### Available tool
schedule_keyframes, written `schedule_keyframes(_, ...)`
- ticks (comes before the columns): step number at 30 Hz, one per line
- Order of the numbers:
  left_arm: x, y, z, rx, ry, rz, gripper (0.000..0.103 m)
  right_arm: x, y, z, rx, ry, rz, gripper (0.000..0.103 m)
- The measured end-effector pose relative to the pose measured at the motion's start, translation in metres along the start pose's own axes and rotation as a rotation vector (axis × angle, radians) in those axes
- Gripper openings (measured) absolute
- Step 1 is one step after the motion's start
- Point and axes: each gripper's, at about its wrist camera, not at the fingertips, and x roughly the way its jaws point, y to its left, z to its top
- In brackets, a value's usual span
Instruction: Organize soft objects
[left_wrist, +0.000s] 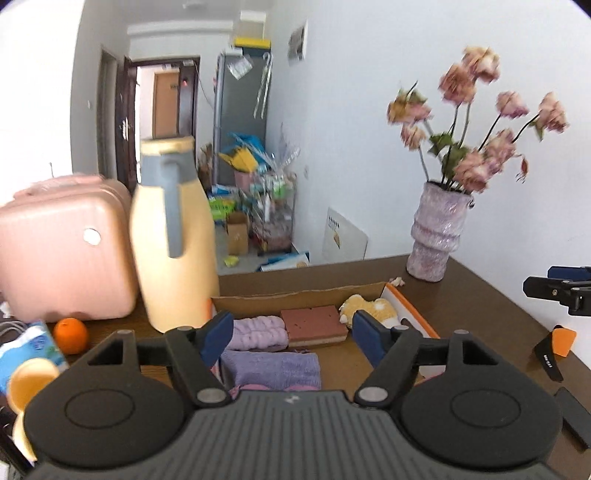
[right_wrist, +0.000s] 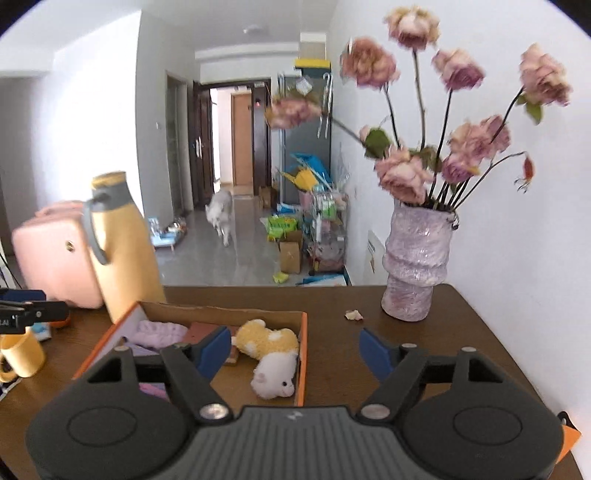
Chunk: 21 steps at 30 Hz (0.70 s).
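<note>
- Left claw (left_wrist: 291, 334) and right claw (right_wrist: 295, 349): jaws spread, nothing between the blue pads.
- Shallow orange-edged cardboard box (right_wrist: 303, 354) on the brown wooden worktop (right_wrist: 369, 369) holds a yellow-and-white plush toy (right_wrist: 271, 354), lilac folded towel (left_wrist: 273, 367), fluffy lilac cloth (left_wrist: 258, 332) and brick-red sponge block (left_wrist: 314, 325).
- Worktop right of the box lies open up to the textured lilac vase (right_wrist: 417, 269).
- Print on a black strip (left_wrist: 546, 363) is illegible.

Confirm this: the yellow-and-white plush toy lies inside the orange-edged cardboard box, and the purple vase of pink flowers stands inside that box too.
Half right. The yellow-and-white plush toy does lie inside the orange-edged cardboard box. The purple vase of pink flowers stands outside it, on the brown wooden table near the white wall. The right wrist view shows this.
</note>
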Motion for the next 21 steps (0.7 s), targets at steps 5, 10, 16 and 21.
schedule_keyframes(5,-0.07,-0.006,-0.026,0.014,-0.12,0.037,0.08,-0.055,0.012,-0.03,0.005,-0.094,0.038,0.083)
schedule_keyframes(10,-0.134,-0.01,-0.096,-0.03,-0.243,0.04,0.09,-0.108,0.023,-0.102,-0.015,-0.171,0.051,0.085)
schedule_keyframes(16,-0.187,-0.024,-0.195,-0.024,-0.247,0.05,0.091,-0.166,0.04,-0.198,-0.027,-0.189,0.109,0.085)
schedule_keyframes(21,-0.207,-0.044,-0.261,0.017,-0.175,0.062,0.091,-0.196,0.052,-0.255,0.012,-0.172,0.15,0.085)
